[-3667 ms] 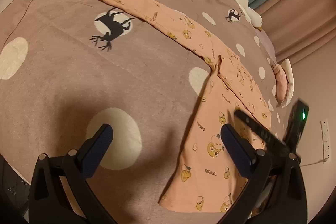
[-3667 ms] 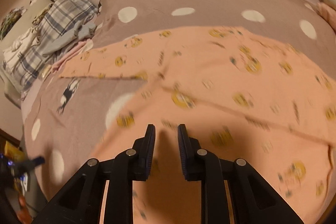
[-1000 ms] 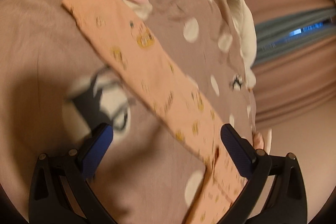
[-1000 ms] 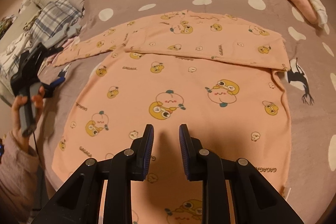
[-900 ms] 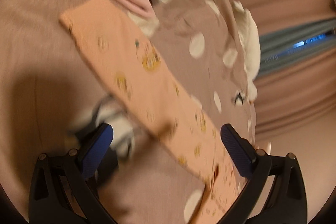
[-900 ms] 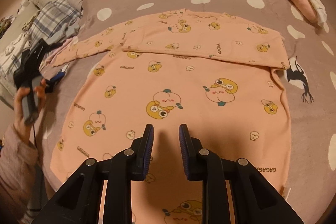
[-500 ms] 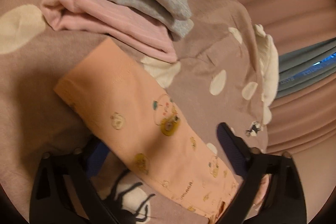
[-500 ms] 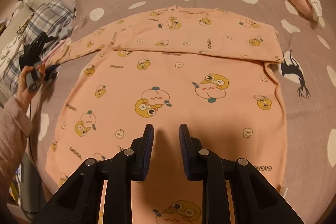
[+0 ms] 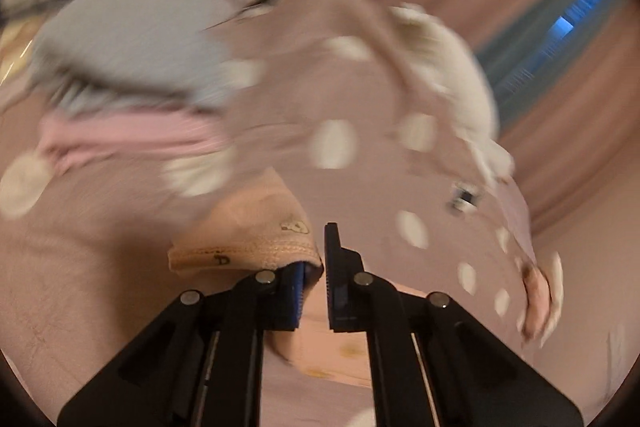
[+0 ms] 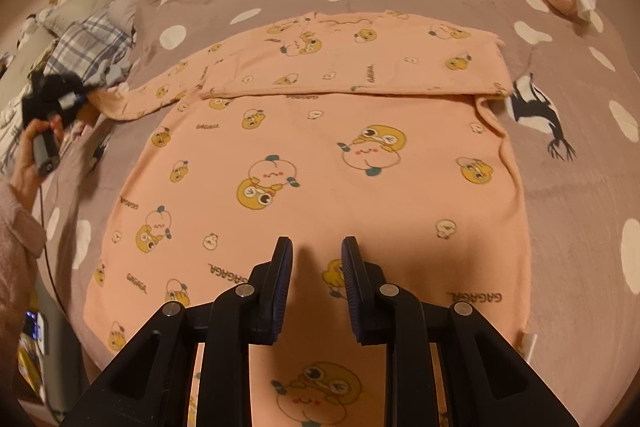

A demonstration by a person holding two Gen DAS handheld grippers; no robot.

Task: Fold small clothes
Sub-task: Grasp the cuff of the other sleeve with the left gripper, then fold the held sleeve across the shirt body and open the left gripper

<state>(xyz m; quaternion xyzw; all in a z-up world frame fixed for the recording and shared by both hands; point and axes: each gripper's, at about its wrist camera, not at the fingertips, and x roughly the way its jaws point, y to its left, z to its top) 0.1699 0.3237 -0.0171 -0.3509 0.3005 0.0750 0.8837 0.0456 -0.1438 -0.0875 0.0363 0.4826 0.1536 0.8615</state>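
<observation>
A peach cartoon-print top lies flat on the spotted bedspread, one sleeve already folded across the chest. Soft, light and limp, it handles best by cuffs and hems. The left gripper, jaws just closed, pinches the other sleeve's cuff; the right gripper hovers slightly parted, empty.

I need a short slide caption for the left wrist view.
Left gripper pinches the cuff of the peach shirt's sleeve above the dotted bedspread.
</observation>
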